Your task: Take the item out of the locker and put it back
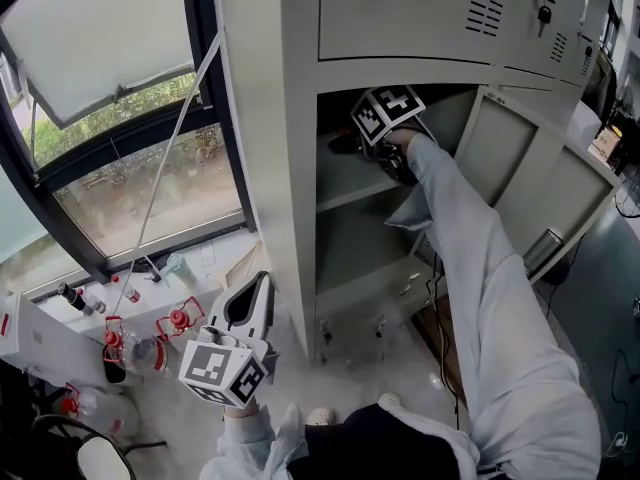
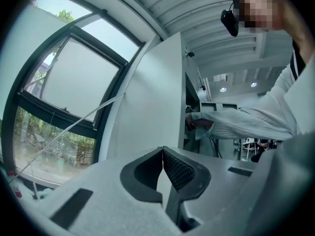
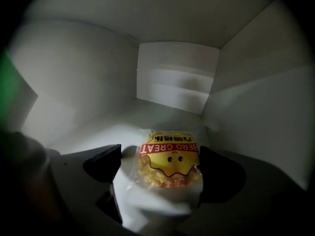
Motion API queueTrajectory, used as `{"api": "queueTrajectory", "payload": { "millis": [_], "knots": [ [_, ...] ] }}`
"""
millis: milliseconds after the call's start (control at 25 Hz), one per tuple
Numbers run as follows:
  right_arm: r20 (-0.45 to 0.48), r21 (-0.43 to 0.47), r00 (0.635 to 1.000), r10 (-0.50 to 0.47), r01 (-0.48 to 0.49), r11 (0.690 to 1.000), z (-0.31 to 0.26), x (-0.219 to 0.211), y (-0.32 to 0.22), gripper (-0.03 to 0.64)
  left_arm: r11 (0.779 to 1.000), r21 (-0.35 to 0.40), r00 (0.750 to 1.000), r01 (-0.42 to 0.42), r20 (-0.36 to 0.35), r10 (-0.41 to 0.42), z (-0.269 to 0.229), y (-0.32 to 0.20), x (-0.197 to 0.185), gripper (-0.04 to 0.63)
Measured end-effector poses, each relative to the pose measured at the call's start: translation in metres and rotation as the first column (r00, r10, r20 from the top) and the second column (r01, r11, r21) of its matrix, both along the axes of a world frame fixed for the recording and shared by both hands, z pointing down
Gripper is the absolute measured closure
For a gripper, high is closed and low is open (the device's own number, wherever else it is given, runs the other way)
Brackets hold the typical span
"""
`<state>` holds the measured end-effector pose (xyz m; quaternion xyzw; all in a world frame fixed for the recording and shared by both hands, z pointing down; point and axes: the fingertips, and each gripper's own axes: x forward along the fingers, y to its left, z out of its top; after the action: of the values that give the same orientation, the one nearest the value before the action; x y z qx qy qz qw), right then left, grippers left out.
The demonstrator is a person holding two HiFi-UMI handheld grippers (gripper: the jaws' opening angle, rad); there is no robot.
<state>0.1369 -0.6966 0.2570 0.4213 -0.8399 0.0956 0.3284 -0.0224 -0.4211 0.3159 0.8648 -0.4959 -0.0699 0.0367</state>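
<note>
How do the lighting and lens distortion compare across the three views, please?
Head view: even daylight, though the open locker compartment sits in shadow. Left gripper view: bright window light, with fisheye bending the frame lines. Right gripper view: dark and heavily vignetted, only the snack packet between the fingers is lit; a green flare marks the left edge.

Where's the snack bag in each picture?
Head view: not seen; the right gripper reaches into the locker.
Left gripper view: not in it; the locker fills the middle.
Right gripper view: snack bag low in the middle, between the jaws.
Shared landmark: the locker, seen from inside in the right gripper view.
</note>
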Motion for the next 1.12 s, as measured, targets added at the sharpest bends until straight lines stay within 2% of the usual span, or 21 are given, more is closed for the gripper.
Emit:
{"api": "queueTrajectory", "payload": {
  "millis": [80, 120, 160, 200, 360, 520, 800, 1120],
  "knots": [
    [-0.007, 0.013, 1.0, 0.013, -0.013, 1.0, -0.002, 0.002, 0.0, 0.136, 1.0, -0.007, 1.0, -0.003, 0.006, 0.003, 0.002, 0.001, -0.001, 0.587],
    [-0.019, 0.026, 1.0, 0.022, -0.021, 0.999, -0.003, 0.004, -0.001, 0.225, 1.0, -0.01, 1.0, -0.004, 0.008, 0.004, 0.003, 0.002, -0.002, 0.588],
    [-0.036, 0.039, 0.999, 0.025, -0.023, 0.999, -0.004, 0.006, -0.001, 0.275, 1.0, -0.012, 1.0, -0.005, 0.01, 0.005, 0.004, 0.003, -0.003, 0.588],
    [-0.052, 0.049, 0.998, 0.022, -0.02, 0.999, -0.005, 0.006, -0.001, 0.284, 1.0, -0.013, 1.0, -0.005, 0.011, 0.005, 0.005, 0.003, -0.004, 0.588],
    [-0.082, 0.072, 0.997, 0.015, -0.009, 0.997, -0.006, 0.004, 0.001, 0.308, 1.0, -0.016, 1.0, -0.007, 0.013, 0.008, 0.007, 0.005, -0.007, 0.586],
    [-0.038, 0.037, 0.999, -0.004, 0.005, 0.999, 0.008, 0.004, -0.007, 0.318, 1.0, -0.018, 1.0, -0.007, 0.012, 0.008, 0.009, 0.005, -0.009, 0.588],
    [-0.038, 0.165, 0.999, -0.038, 0.043, 0.985, -0.009, 0.003, 0.015, 0.319, 1.0, -0.013, 1.0, -0.029, 0.01, 0.029, 0.011, 0.008, -0.007, 0.588],
    [0.019, 0.314, 0.997, -0.072, 0.062, 0.947, -0.048, -0.01, 0.053, 0.321, 0.996, -0.012, 0.996, -0.089, 0.01, 0.089, 0.011, 0.009, 0.0, 0.587]
  ]
}}
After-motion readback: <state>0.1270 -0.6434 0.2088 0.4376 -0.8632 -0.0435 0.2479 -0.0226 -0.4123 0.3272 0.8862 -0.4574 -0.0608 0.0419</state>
